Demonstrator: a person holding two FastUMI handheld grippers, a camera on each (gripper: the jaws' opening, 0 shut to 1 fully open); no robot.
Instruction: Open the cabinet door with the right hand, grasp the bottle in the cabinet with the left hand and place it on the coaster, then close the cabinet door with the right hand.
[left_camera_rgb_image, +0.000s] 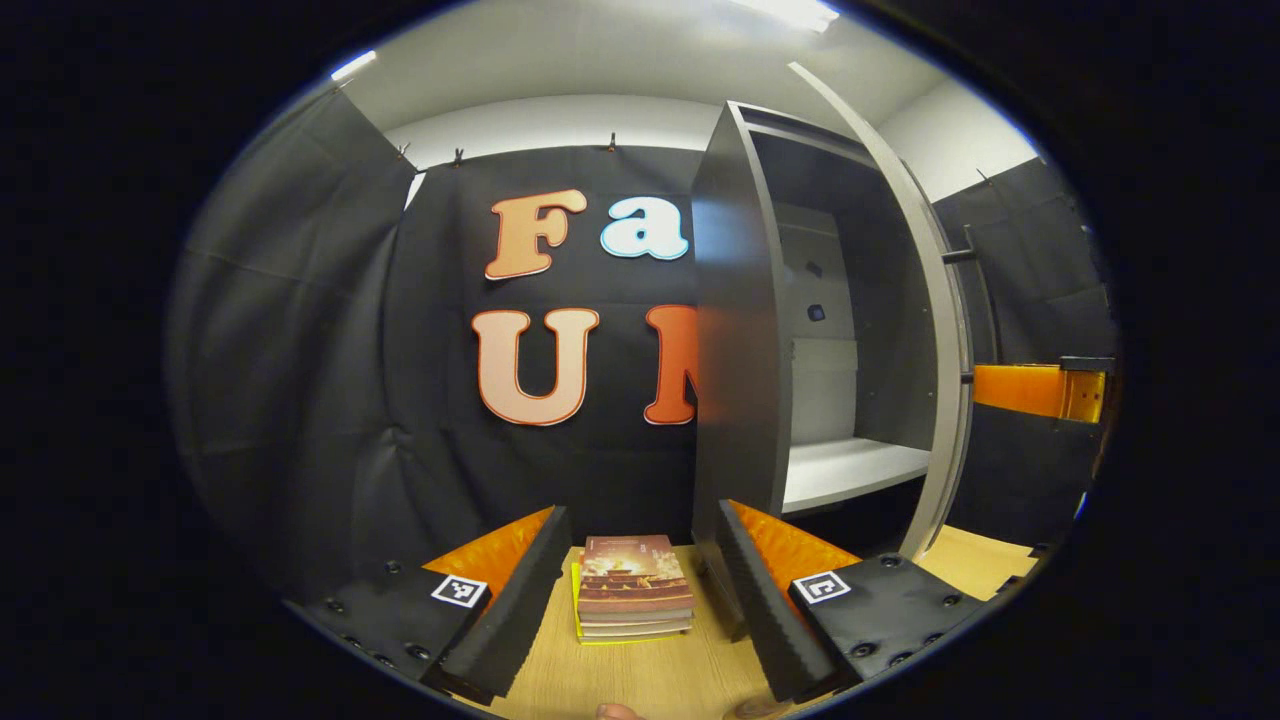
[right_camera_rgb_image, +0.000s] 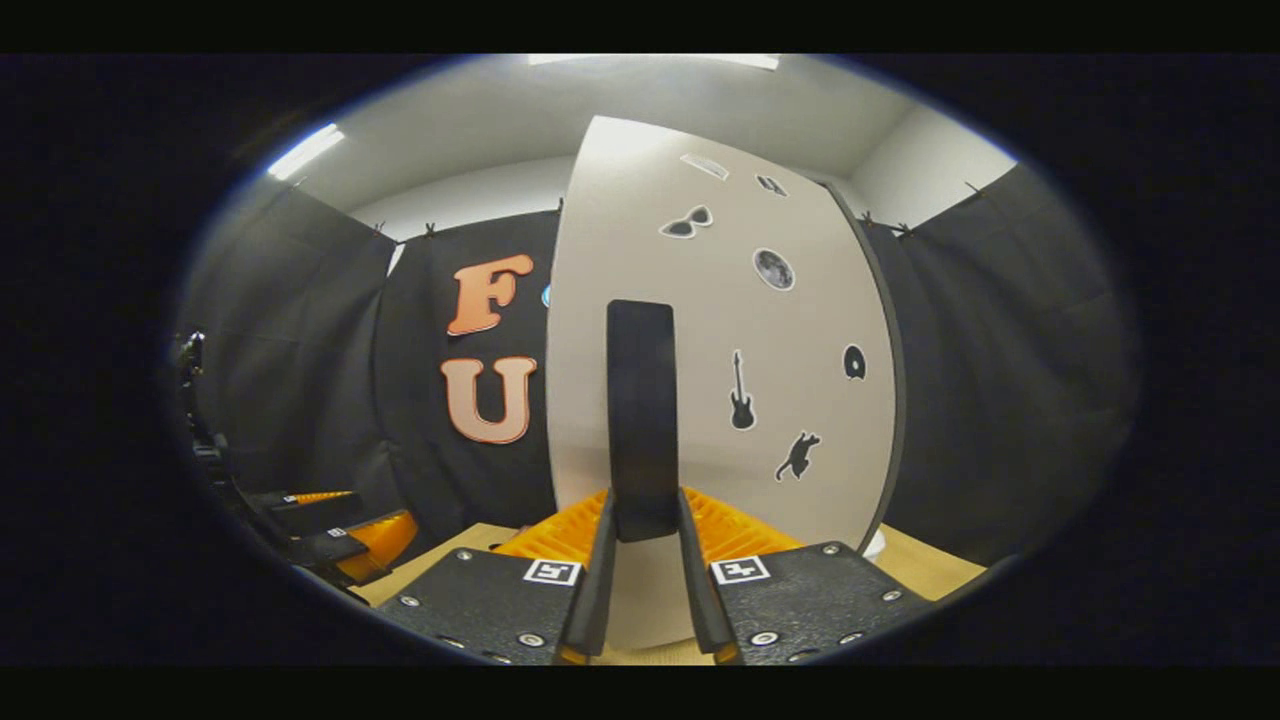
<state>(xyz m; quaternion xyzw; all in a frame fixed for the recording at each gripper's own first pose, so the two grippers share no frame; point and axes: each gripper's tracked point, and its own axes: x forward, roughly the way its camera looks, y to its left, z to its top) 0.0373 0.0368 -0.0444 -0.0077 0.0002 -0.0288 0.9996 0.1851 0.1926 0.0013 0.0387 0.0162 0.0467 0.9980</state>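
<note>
Grey cabinet door (right_camera_rgb_image: 720, 330) stood ajar, its handle (right_camera_rgb_image: 641, 420) pinched by the right tongs (right_camera_rgb_image: 643, 585); beside it the left tongs (left_camera_rgb_image: 640, 590) gaped empty, bottle unseen, closing left.

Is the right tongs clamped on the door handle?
Yes, in the right gripper view both fingers of the right tongs press on the handle of the door.
</note>
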